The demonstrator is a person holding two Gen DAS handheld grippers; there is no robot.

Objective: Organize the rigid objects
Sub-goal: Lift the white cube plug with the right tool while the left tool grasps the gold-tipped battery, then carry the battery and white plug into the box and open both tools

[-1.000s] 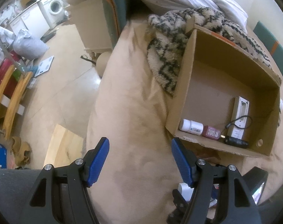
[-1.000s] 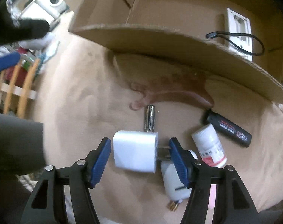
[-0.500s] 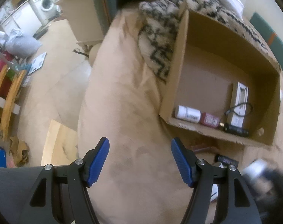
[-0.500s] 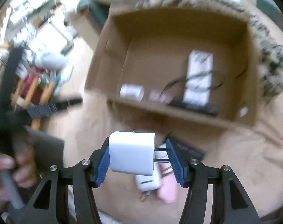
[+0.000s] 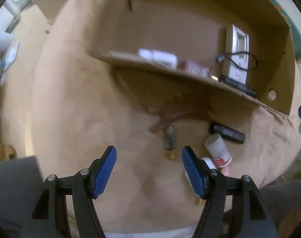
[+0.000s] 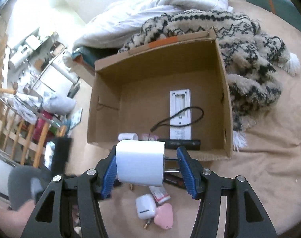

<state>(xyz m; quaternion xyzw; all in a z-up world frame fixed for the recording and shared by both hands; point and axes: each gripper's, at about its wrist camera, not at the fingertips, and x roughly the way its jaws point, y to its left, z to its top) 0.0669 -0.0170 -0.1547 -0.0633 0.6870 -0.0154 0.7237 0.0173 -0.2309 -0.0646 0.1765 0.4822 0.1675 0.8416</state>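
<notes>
The right tool grips a white charger, prongs against its right pad, in front of the cardboard box on the bed. Only this view shows an earbud case below. The left tool stands wide and empty above a small metal connector, beside a pill bottle.

- White charger between the right jaws: smooth, slightly glossy plastic with bare metal prongs.
- Box beyond the jaws: matt brown cardboard.
- Blanket beside it: shaggy, woolly cloth.
- Bedsheet under the left jaws: matt tan fabric.
</notes>
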